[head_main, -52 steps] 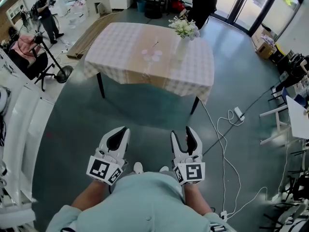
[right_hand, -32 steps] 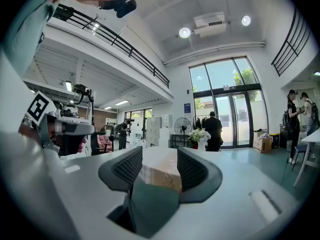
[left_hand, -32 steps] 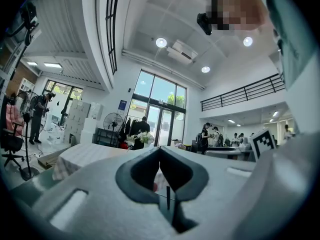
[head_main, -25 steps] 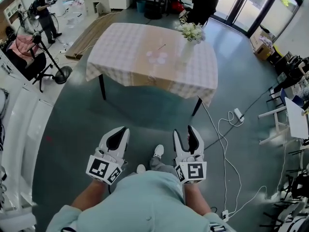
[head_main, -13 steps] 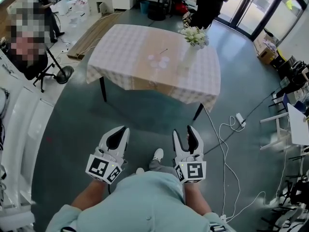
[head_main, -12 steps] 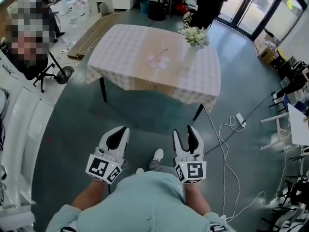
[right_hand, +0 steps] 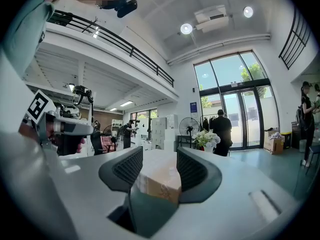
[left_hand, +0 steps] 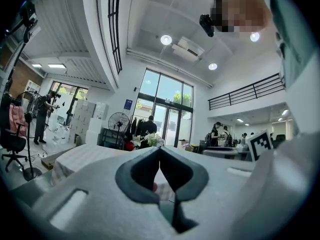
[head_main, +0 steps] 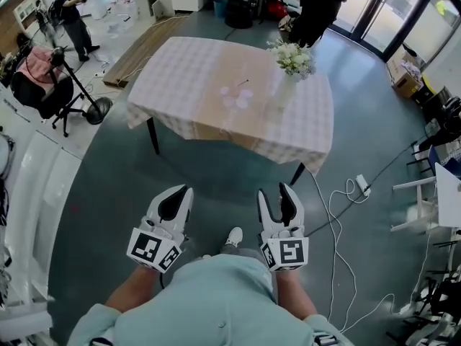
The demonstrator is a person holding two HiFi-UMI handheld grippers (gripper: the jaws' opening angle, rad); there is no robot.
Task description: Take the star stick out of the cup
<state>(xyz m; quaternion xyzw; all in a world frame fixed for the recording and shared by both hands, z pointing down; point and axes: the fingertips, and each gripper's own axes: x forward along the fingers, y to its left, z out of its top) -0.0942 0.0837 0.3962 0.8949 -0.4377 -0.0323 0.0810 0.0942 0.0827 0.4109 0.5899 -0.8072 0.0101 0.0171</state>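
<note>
— Well short of the table (head_main: 173, 71), we held both tools at our waist: left gripper (head_main: 175, 197) pinched closed on nothing, right gripper (head_main: 276, 195) parted and empty.

— And the star stick (head_main: 242, 83)?

— Far off, leaning out of the pink cups (head_main: 231, 101) mid-table. We judged we should walk in, nip it high and lift straight.

— Obstacles?

— The flower vase (head_main: 292, 58) stood near them, and a cable (head_main: 338, 207) lay on the floor.

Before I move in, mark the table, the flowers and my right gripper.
table (head_main: 180, 71): head view, bare patch of its top, left side.
flowers (head_main: 292, 56): head view, middle of the white blooms.
right gripper (head_main: 276, 195): head view, midway between its parted fingertips.
</note>
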